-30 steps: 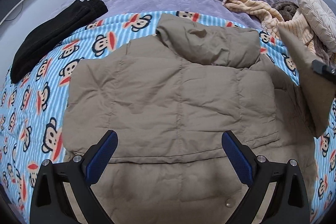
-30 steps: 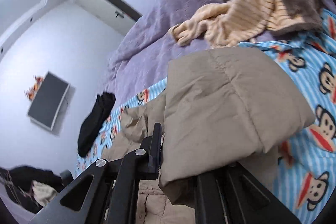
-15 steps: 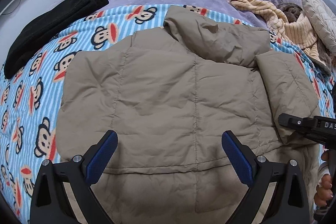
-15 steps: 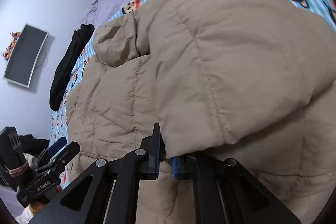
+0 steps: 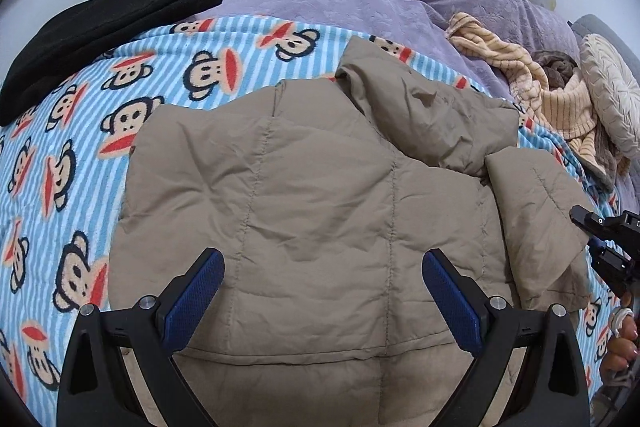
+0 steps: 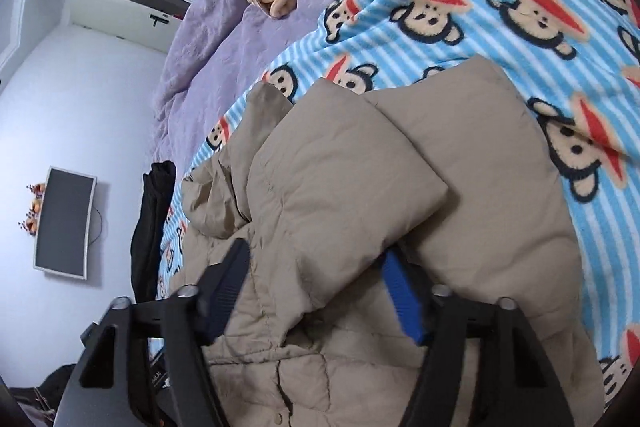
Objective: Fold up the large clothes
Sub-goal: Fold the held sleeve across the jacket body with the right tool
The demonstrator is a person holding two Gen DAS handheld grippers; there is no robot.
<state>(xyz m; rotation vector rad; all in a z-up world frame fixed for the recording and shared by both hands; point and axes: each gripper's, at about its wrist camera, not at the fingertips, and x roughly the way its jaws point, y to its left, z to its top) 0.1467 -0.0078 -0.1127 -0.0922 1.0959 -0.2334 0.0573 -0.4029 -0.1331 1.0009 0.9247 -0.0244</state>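
Sleeve [image 6: 340,187] now down on jacket [image 5: 312,219], between just-opening right fingers [image 6: 394,283].

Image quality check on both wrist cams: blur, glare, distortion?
Left wrist view: sharp, even soft light, no glare; fisheye bows the monkey blanket around the tan jacket; black vignette corners. Right wrist view: rolled, wall monitor tilted, ceiling strip blown out, sleeve crisp.

Right gripper [image 6: 316,283] has lowered the jacket [image 5: 320,211] sleeve [image 6: 344,179] onto the jacket body; its jaws have just been opening, the sleeve cuff lying loose between the fingers [image 6: 400,291].
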